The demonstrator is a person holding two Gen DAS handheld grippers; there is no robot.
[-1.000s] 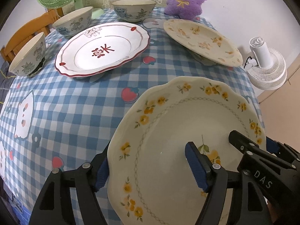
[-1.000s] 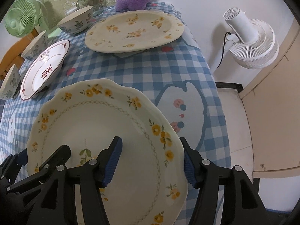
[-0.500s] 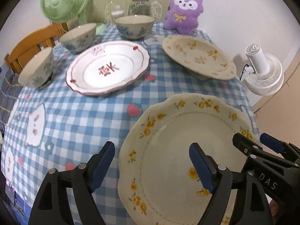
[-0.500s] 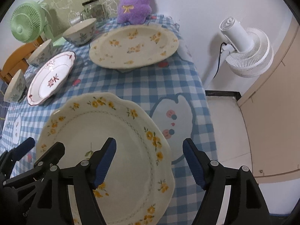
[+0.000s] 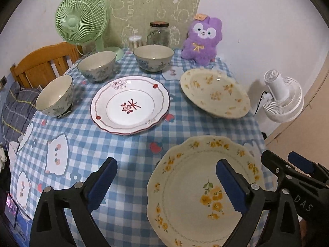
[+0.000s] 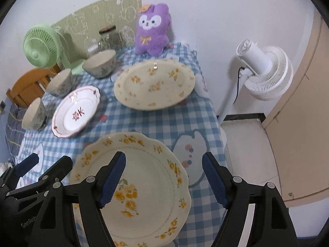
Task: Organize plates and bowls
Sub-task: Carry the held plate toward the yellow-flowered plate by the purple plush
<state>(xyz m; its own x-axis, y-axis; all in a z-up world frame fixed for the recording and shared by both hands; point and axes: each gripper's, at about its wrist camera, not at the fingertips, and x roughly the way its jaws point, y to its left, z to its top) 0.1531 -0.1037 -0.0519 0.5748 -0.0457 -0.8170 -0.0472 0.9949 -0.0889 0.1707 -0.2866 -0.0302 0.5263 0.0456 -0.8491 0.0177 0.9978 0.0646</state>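
A cream scalloped plate with yellow flowers lies flat on the checked tablecloth, near its front right edge. My left gripper hangs above the plate's left rim, its jaws opening, pads clear of it. My right gripper hangs above the right rim, its jaws also opening, nothing pressed between them. Further back lie a white plate with red trim and an oval flowered plate. Three patterned bowls stand along the left and back.
At the back stand a green fan, a glass jar and a purple plush toy. A wooden chair is at the left. A white floor fan stands past the table's right edge.
Both grippers let go of the flowered plate's rim, opened wider and rose away from it. The plate stays on the table and more of the room has come into view.
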